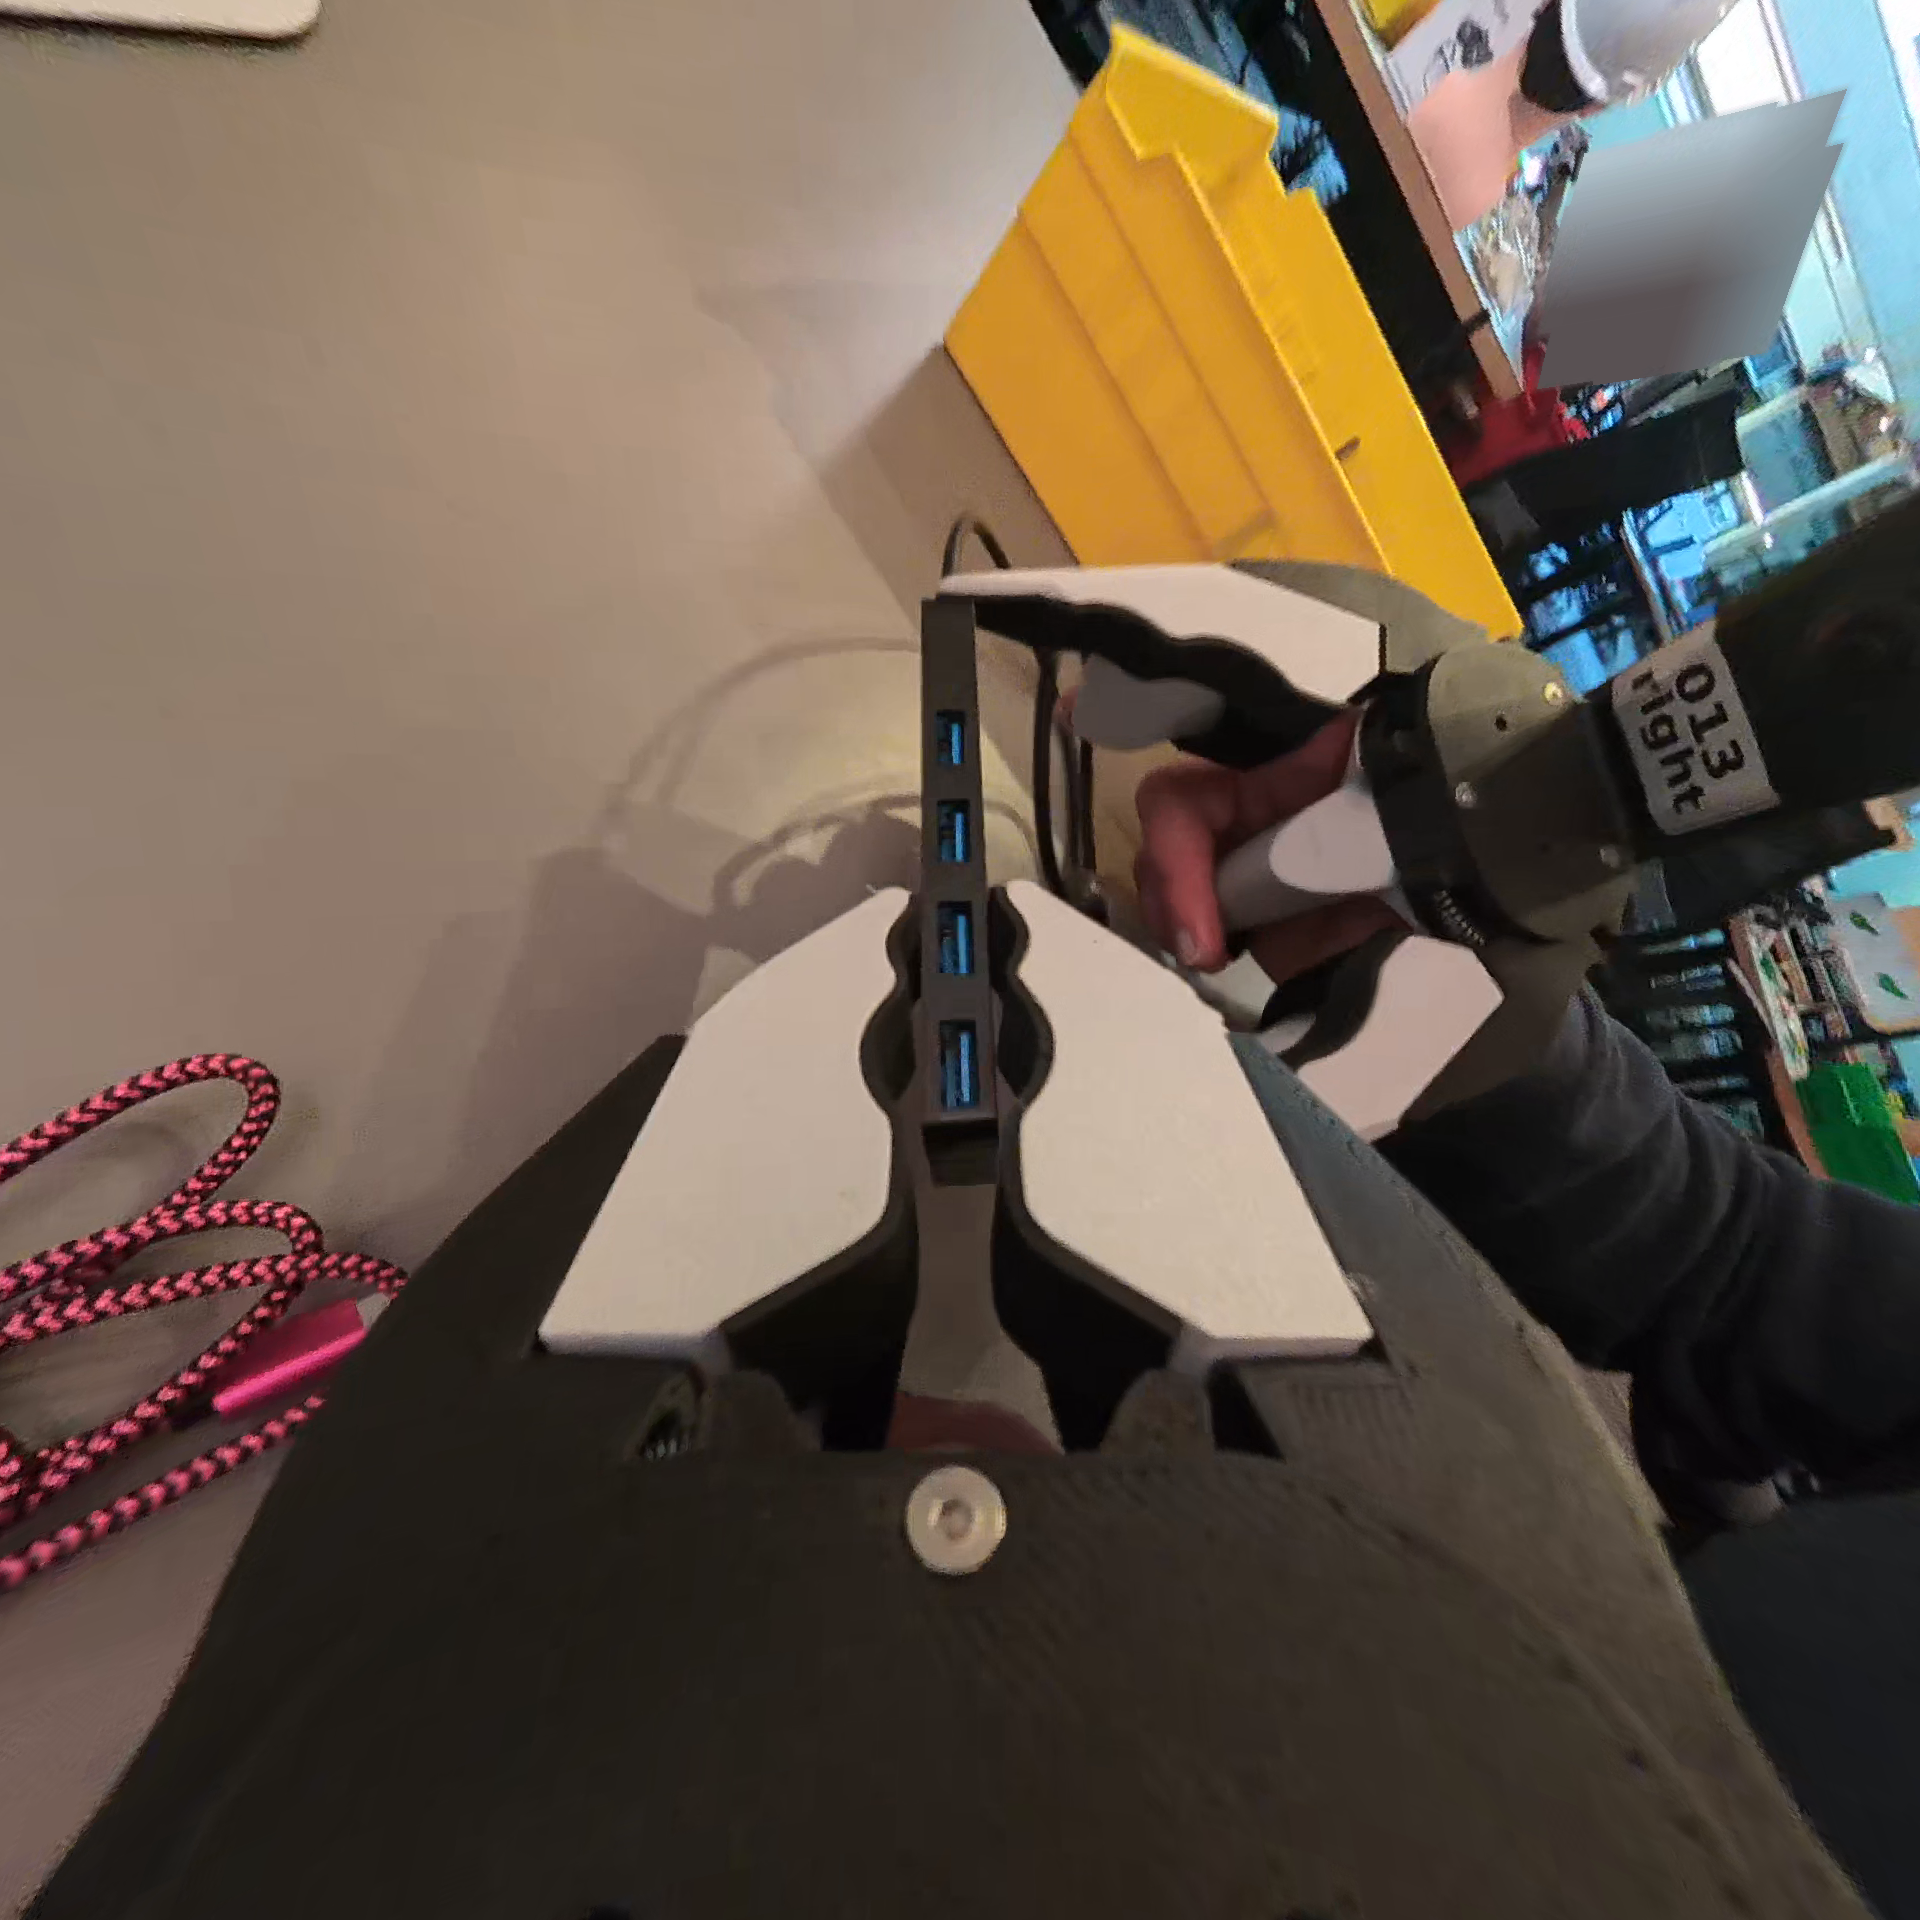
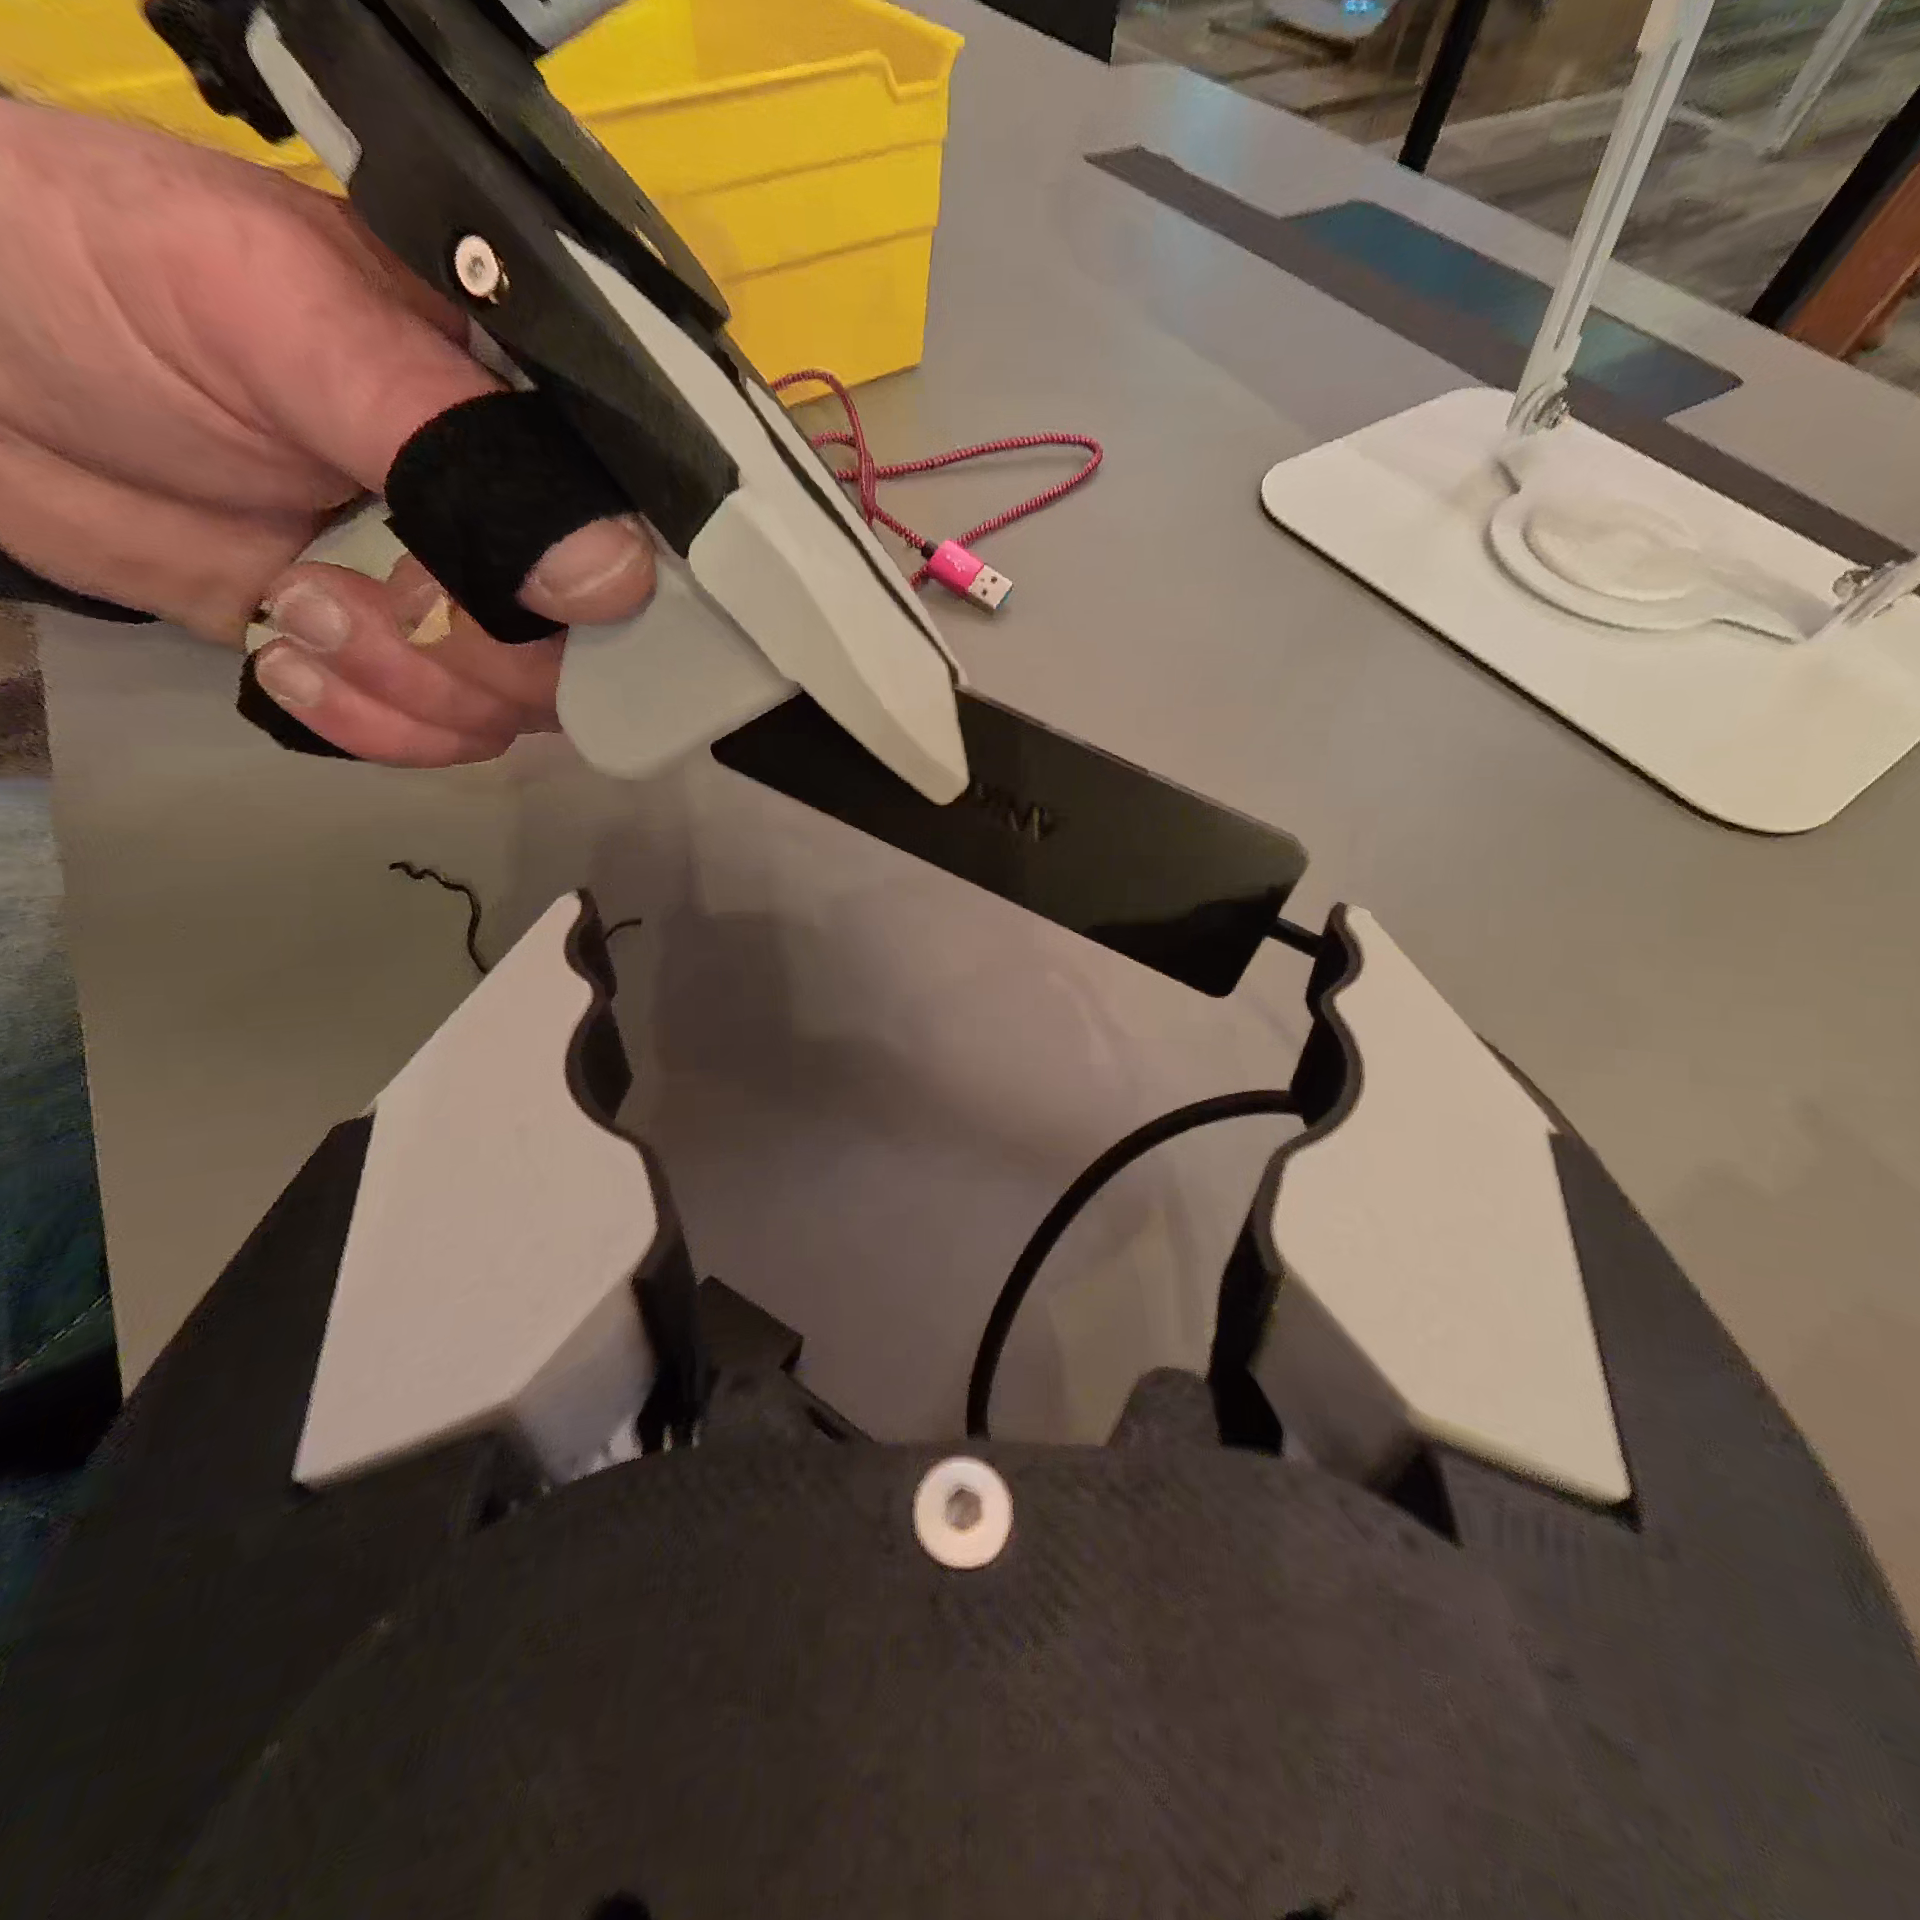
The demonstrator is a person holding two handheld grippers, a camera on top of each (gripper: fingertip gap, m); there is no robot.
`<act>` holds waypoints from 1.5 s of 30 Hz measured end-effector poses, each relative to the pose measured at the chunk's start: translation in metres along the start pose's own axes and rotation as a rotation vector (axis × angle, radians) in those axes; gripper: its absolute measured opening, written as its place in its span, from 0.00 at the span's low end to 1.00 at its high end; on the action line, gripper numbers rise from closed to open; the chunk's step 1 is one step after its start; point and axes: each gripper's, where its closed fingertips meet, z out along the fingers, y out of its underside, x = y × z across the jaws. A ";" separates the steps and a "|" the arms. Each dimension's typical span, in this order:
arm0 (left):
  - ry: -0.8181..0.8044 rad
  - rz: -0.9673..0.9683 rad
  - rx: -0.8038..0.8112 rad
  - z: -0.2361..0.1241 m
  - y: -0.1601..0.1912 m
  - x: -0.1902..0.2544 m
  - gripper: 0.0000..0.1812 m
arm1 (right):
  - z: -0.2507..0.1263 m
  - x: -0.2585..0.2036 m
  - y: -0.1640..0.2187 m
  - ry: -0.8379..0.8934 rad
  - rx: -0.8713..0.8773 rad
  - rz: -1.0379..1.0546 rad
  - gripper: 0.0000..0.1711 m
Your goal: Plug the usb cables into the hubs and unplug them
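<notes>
Hub [image 1: 956, 894], black with blue ports, is clamped in the left gripper [image 1: 956, 997] above the grey table [image 1: 416, 416]. Right gripper [image 2: 961, 1039] gapes around its thin black lead [image 2: 1049, 1236]. Pink braided cable [image 2: 956, 488] and yellow bin [image 2: 790, 177] lie nearby. Embossed lettering on the hub looks unreadable.

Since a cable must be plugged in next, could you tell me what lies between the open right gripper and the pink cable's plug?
In the right wrist view, the black hub, clamped by the left gripper, crosses between the right gripper and the pink cable's plug; beyond it, only bare table.
</notes>
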 end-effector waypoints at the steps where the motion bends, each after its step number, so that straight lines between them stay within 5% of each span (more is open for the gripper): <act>1: -0.003 -0.012 0.024 0.000 -0.001 0.002 0.06 | 0.000 -0.001 0.001 0.013 -0.018 -0.003 0.78; 7: -0.058 -0.073 0.182 -0.004 -0.015 0.000 0.06 | -0.019 0.003 -0.016 0.200 -0.012 -0.027 0.70; 14: 0.005 -0.089 0.201 -0.002 -0.016 0.016 0.06 | -0.003 -0.005 -0.003 0.109 -0.063 0.068 0.81; 22: 0.057 -0.077 0.206 0.004 -0.011 0.035 0.06 | 0.003 0.014 -0.005 0.184 -0.072 0.030 0.75; 27: 0.080 -0.105 0.172 0.007 -0.005 0.031 0.06 | 0.003 0.014 0.004 0.140 -0.125 -0.006 0.72; 29: 0.087 -0.088 0.157 0.005 -0.003 0.032 0.06 | -0.002 0.020 0.004 0.127 -0.115 -0.025 0.55; 31: 0.108 -0.080 0.130 0.003 -0.001 0.035 0.06 | -0.006 0.021 0.003 0.080 -0.098 -0.051 0.50; 37: 0.094 -0.047 0.098 0.005 0.003 0.032 0.06 | -0.005 0.017 0.003 0.018 -0.121 -0.084 0.56; 40: 0.138 -0.053 0.097 0.002 0.005 0.034 0.06 | -0.012 0.005 -0.009 -0.149 -0.001 0.053 0.57; 45: 0.262 -0.029 0.092 0.001 0.016 0.053 0.06 | -0.035 0.009 -0.040 -0.378 0.278 0.350 0.17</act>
